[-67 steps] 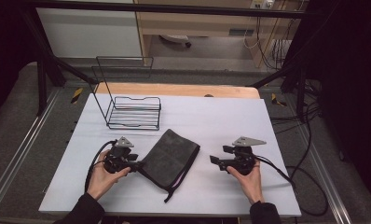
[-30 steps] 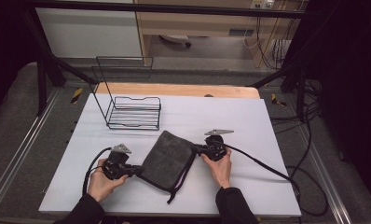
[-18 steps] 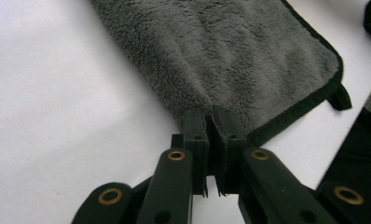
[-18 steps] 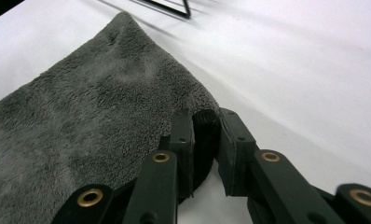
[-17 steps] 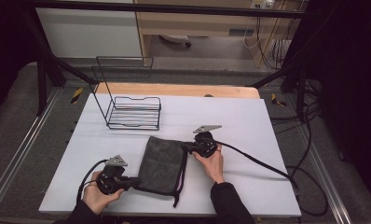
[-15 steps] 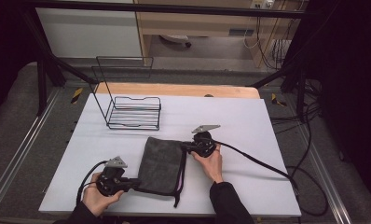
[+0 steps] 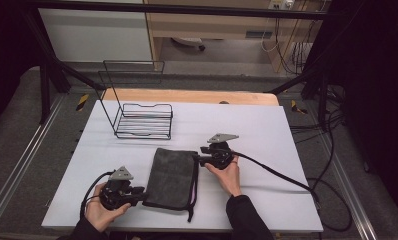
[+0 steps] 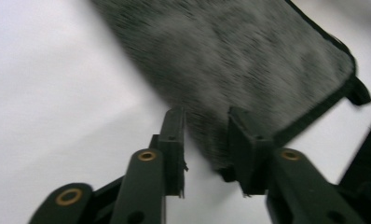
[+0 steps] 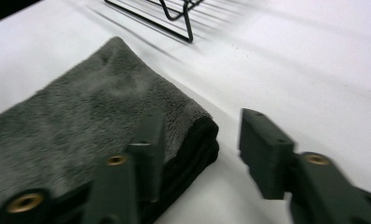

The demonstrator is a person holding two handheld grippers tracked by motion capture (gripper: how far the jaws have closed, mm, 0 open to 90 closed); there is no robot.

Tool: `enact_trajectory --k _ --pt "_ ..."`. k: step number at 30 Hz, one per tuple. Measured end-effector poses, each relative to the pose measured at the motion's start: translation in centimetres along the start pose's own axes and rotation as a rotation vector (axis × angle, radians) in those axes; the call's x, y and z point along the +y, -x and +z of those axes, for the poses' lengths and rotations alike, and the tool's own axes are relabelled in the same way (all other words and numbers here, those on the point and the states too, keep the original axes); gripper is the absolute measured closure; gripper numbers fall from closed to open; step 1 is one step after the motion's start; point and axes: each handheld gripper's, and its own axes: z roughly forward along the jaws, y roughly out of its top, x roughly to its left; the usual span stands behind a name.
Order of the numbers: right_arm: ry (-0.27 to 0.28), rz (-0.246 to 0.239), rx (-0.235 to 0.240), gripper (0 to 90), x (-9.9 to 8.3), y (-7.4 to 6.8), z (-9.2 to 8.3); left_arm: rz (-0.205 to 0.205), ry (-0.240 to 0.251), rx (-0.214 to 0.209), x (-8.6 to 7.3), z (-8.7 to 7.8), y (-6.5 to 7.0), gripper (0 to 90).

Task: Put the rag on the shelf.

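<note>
A folded dark grey towel (image 7: 172,177) lies flat on the white table (image 7: 267,130), near the front edge and just left of centre. It looks soft, light and floppy, plush on top, stacked in several layers. I judge that it will sag and unfold if lifted by one layer, so a corner with all layers pinched together is the best hold.

My left gripper (image 7: 138,193) sits at the towel's near left corner. Its jaws have just been opening and now stand narrowly apart, the corner (image 8: 216,154) between them but loose, not pressed. My left hand (image 7: 99,210) rests low near the front edge.

My right gripper (image 7: 198,159) sits at the far right corner. Its jaws have also just been opening and stand moderately wide, the folded corner (image 9: 193,126) lying against one jaw, the other clear. My right hand (image 7: 228,175) reaches forward along the towel's right side.

A black wire rack (image 7: 142,120) stands farther back, left.
</note>
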Motion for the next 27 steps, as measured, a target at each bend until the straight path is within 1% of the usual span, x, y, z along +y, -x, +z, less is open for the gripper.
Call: enact_trajectory --k 1,2,3,4,5,6,7,9,10,11,13,15,18,21,23,25,27 --pt "-0.011 -0.012 -0.007 35.6 0.0 -0.1 -0.4 -0.001 0.012 0.011 0.1 -0.2 -0.3 58.7" --pt "-0.019 -0.023 -0.003 32.3 -0.1 -0.3 -0.8 -0.004 0.02 0.023 0.1 -0.3 -0.6 55.2" --pt "-0.019 -0.023 -0.003 32.3 -0.1 -0.3 -0.8 -0.011 0.024 0.03 0.2 -0.4 -0.9 55.2" --pt "-0.014 -0.027 0.005 29.5 -0.2 -0.4 -1.2 -0.015 0.035 0.033 0.2 -0.5 -1.3 52.5" --pt "0.008 -0.018 0.024 22.4 -0.6 -0.5 -1.9 -0.018 0.044 0.04 0.3 -0.6 -1.6 45.9" --pt "0.008 -0.018 0.024 22.4 -0.6 -0.5 -1.9 -0.02 0.049 0.045 0.4 -0.7 -1.9 45.9" --pt "0.011 -0.014 0.027 19.3 -0.8 -0.5 -2.3 -0.021 0.058 0.05 0.5 -0.8 -2.1 44.3" --pt "0.002 -0.004 0.035 13.7 -1.1 -0.4 -3.0 -0.015 0.067 0.065 0.8 -0.8 -2.5 38.8" --pt "0.004 0.004 0.04 10.0 -1.5 -0.3 -3.6 -0.009 0.071 0.073 0.9 -0.8 -2.7 33.8" --pt "0.004 0.004 0.04 10.0 -1.5 -0.3 -3.6 -0.006 0.073 0.08 1.1 -0.8 -2.8 33.8" --pt "0.005 0.01 0.042 7.5 -1.9 -0.2 -4.2 -0.008 0.068 0.078 1.5 -0.6 -3.1 24.9" --pt "0.002 0.016 0.045 5.3 -2.4 0.0 -4.7 -0.015 0.066 0.069 2.0 -0.3 -3.5 18.2" --pt "-0.008 0.014 0.041 3.6 -3.2 0.1 -5.1 -0.021 0.078 0.062 2.9 0.0 -4.0 11.6" --pt "-0.02 0.02 0.033 2.4 -3.8 0.2 -5.6 -0.009 0.094 0.088 3.9 0.2 -4.2 9.7" --pt "-0.013 0.029 0.028 1.9 -4.1 0.3 -5.9 0.003 0.098 0.104 4.5 0.4 -4.3 8.5" --pt "-0.003 0.037 0.029 1.8 -4.4 0.4 -6.1 -0.007 0.105 0.115 5.1 0.7 -4.4 8.1" --pt "-0.011 0.036 0.019 1.0 -4.7 0.4 -6.3 -0.005 0.109 0.125 5.6 1.0 -4.6 8.4"
